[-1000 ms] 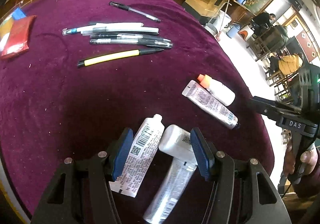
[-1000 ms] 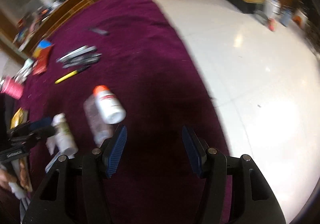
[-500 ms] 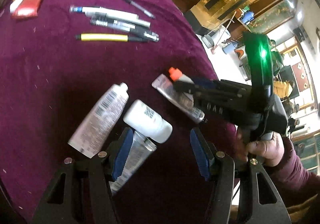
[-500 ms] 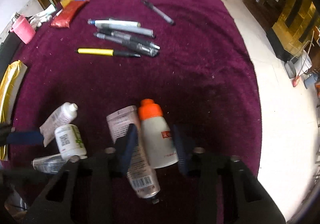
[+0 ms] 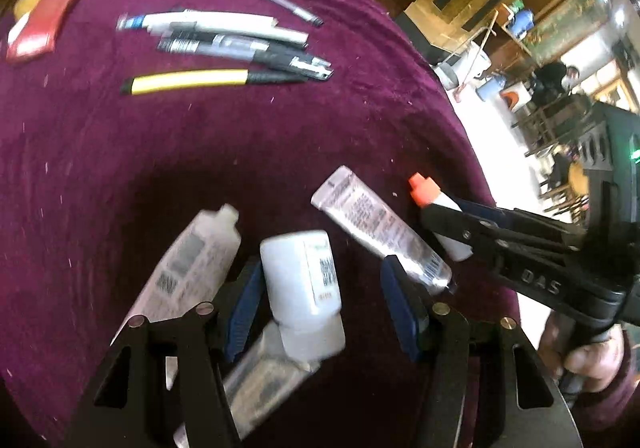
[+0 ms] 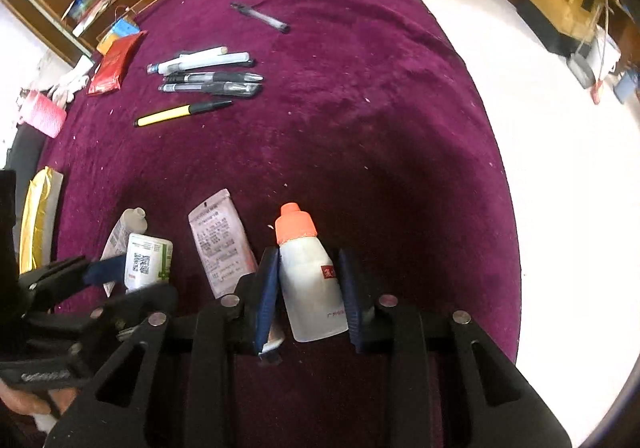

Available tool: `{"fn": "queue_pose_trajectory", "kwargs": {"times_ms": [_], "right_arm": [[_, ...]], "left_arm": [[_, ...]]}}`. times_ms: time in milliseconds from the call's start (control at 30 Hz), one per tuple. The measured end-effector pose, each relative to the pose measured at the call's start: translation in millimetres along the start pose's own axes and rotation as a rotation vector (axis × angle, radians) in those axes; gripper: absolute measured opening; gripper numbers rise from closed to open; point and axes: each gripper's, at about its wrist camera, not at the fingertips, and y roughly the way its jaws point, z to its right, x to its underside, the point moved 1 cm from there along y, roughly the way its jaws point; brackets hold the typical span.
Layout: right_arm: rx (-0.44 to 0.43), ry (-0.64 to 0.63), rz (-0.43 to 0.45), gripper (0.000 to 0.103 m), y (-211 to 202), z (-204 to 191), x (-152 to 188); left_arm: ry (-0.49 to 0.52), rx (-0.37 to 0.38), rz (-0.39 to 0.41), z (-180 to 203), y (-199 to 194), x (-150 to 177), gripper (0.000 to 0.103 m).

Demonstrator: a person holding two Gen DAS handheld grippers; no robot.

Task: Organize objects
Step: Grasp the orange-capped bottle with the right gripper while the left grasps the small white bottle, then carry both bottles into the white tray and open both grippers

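Observation:
My right gripper [image 6: 308,288] is shut on a white bottle with an orange cap [image 6: 308,280], near the table's front edge; the bottle also shows in the left wrist view [image 5: 426,189]. My left gripper [image 5: 320,300] is open, its fingers on either side of a white-capped tube [image 5: 300,288] without pressing it. A second white tube [image 5: 192,260] lies to its left. A clear flat tube [image 5: 372,224] lies between the two grippers, also seen in the right wrist view [image 6: 220,240].
Several pens [image 6: 208,75] and a yellow pen [image 6: 180,111] lie grouped further back on the purple cloth [image 6: 360,107]. One pen [image 6: 260,17] lies apart. A red packet [image 6: 114,63], a pink roll [image 6: 42,115] and a gold packet [image 6: 38,215] sit at the left.
My right gripper came in from the table's edge, closed around the orange-capped bottle and now grips it. My left gripper shifted over the white-capped tube and stays open.

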Motion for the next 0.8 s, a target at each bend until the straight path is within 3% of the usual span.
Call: {"fn": "queue_pose_trajectory", "kwargs": {"times_ms": [67, 133, 167, 333, 567, 800], "right_arm": [[0.010, -0.010, 0.003, 0.028, 2, -3, -1], [0.033, -0.036, 0.009, 0.028, 3, -7, -1], [0.047, -0.054, 0.014, 0.028, 4, -11, -1], [0.058, -0.091, 0.029, 0.026, 2, -13, 1], [-0.113, 0.047, 0.039, 0.026, -17, -6, 8], [-0.251, 0.046, 0.042, 0.026, -37, -55, 13]], "left_arm": [[0.037, -0.018, 0.026, 3, 1, 0, 0.053], [0.067, -0.044, 0.046, 3, 1, 3, 0.030], [0.056, -0.022, 0.039, 0, 1, 2, 0.028], [0.016, 0.022, 0.057, -11, -15, 7, 0.028], [-0.031, 0.112, 0.145, -19, -59, 15, 0.028], [-0.109, 0.168, 0.219, -52, -107, 32, 0.028]]}}
